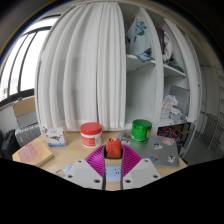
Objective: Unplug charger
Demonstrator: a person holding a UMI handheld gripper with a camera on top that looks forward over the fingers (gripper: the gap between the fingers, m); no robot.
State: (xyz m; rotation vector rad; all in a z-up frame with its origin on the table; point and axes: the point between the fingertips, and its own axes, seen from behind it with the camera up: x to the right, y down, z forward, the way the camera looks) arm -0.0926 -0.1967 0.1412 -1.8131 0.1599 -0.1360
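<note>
A small red-orange charger sits between the tips of my gripper, over the wooden table. Both magenta pads close in on its sides, so the gripper is shut on it. A pale grey-white block shows in the gap between the fingers just behind the charger; I cannot tell whether it is a socket or a part of the gripper. The charger's lower end and any plug pins are hidden by the fingers.
Beyond the fingers stand a red jar with a white band and a green jar. A small box and a pink sheet lie to the left. A white curtain and white shelves stand behind the table.
</note>
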